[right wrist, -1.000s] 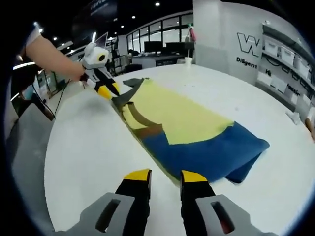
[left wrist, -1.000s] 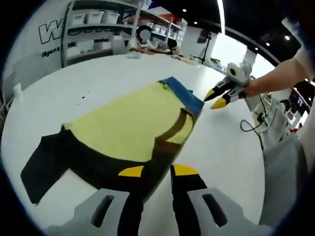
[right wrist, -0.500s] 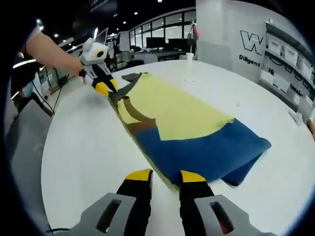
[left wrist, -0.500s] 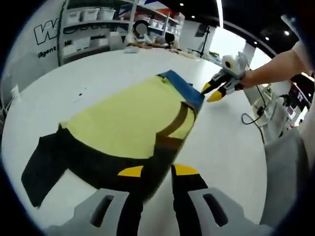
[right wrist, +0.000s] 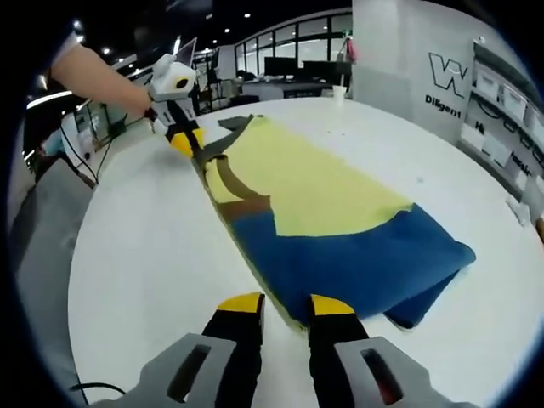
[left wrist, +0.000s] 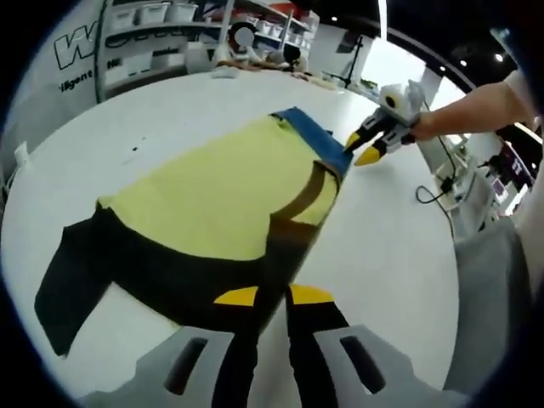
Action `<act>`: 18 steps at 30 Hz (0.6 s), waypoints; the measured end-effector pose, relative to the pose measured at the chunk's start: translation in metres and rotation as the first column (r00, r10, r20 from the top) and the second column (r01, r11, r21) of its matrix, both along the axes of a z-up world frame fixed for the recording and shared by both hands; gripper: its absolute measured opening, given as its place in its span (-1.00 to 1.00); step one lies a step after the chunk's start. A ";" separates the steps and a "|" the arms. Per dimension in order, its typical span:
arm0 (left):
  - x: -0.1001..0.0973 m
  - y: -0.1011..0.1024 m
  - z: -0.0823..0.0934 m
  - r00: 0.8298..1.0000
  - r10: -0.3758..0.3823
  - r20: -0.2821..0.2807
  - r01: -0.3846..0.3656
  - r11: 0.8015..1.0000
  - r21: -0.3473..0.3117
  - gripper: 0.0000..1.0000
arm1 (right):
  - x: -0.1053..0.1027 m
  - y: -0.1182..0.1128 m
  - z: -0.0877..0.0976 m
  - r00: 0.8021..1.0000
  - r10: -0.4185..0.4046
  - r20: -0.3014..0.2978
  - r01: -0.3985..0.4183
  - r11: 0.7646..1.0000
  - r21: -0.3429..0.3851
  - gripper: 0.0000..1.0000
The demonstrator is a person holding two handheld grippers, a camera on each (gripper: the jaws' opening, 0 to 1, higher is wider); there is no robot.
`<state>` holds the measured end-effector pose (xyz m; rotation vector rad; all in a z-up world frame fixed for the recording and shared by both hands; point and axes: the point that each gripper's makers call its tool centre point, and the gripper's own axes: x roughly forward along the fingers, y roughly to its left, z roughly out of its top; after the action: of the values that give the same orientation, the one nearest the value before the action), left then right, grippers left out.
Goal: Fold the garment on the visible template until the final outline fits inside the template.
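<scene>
Between your left claw's [left wrist: 264,297] slightly parted tips lies the garment's [left wrist: 212,204] dark hem, though a grip can't be confirmed. Your right claw [right wrist: 286,305], jaws apart, sits just at the blue end [right wrist: 357,263]. Garment and yellow template [right wrist: 314,191] stretch across the white desk [right wrist: 144,255] between both claws.

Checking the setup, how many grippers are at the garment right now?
2: the left gripper at the garment's dark end, the right gripper at its blue end.
</scene>
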<state>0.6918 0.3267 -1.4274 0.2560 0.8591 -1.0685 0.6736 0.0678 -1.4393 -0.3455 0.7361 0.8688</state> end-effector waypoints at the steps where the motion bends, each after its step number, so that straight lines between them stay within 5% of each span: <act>1: 0.000 0.000 -0.001 1.000 -0.003 0.001 0.003 1.000 0.003 -0.79 | 0.000 -0.001 -0.001 1.000 0.002 -0.001 -0.002 1.000 -0.001 -0.77; 6: -0.003 0.001 -0.002 0.999 -0.033 0.021 0.032 0.999 0.027 -0.80 | 0.000 -0.003 -0.002 1.000 0.026 0.004 -0.026 0.999 -0.021 -0.97; 11: 0.000 0.006 -0.004 0.999 -0.029 0.035 0.027 0.999 0.041 -0.71 | 0.000 -0.005 -0.005 0.999 0.038 0.003 -0.038 0.999 -0.031 -0.98; 18: -0.003 0.009 -0.011 0.997 -0.064 0.048 0.060 0.996 0.073 -0.86 | -0.001 -0.002 -0.006 0.997 0.079 0.022 -0.078 0.996 -0.047 -0.94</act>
<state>0.6889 0.3359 -1.4389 0.3700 0.8496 -1.0857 0.6730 0.0661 -1.4453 -0.4279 0.7250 0.9208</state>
